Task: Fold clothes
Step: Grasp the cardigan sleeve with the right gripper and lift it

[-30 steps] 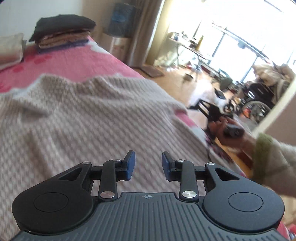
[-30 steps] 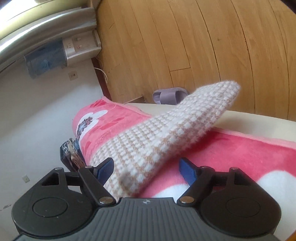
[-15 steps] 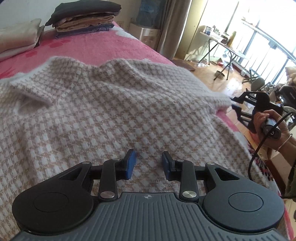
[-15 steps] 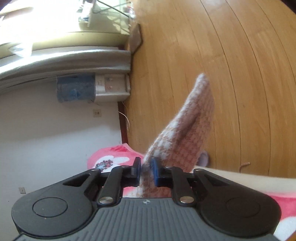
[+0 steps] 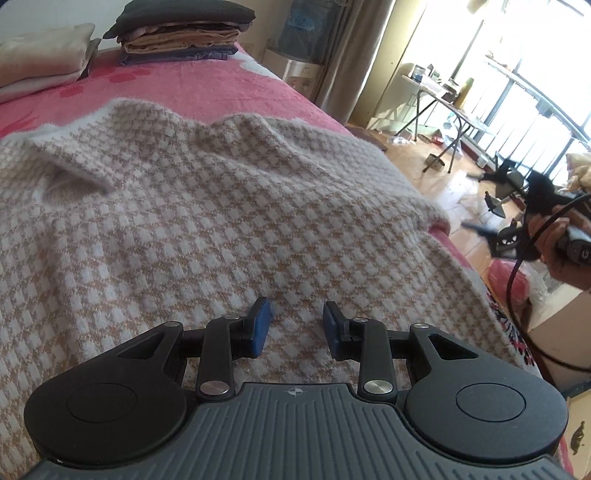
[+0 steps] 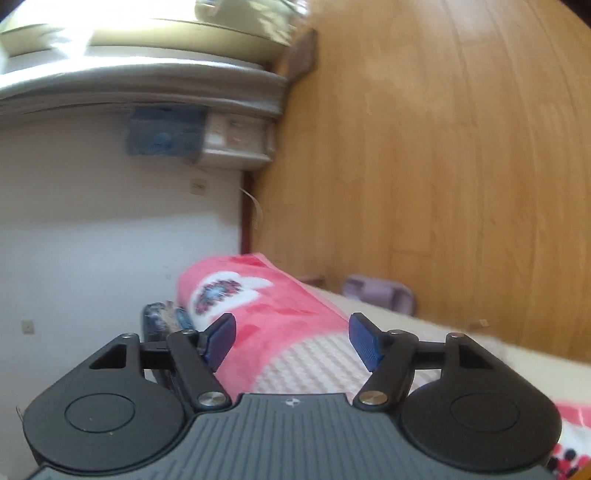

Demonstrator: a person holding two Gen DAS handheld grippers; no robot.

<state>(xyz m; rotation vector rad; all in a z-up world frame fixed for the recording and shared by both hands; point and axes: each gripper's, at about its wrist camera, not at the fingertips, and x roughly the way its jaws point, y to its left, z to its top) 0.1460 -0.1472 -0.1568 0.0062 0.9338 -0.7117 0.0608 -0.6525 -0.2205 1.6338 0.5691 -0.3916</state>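
You have the houndstooth sweater (image 5: 221, 229) spread across the pink bedspread (image 5: 177, 85), and it is barely started: one flap (image 5: 70, 166) near the far left is turned over onto the body, while the rest lies open and rumpled, its right edge draping toward the side of the bed. A stack of folded clothes (image 5: 181, 33) sits at the far end, so earlier garments look finished.

Your left gripper (image 5: 295, 326) hangs just over the near hem, jaws partly open with nothing between them. Your right gripper (image 6: 291, 339) is off the bed's side, its jaws opening and empty; the blurred view suggests, though not surely, a corner of the sweater lying below it. You have yet to bring the sides in and fold the body.
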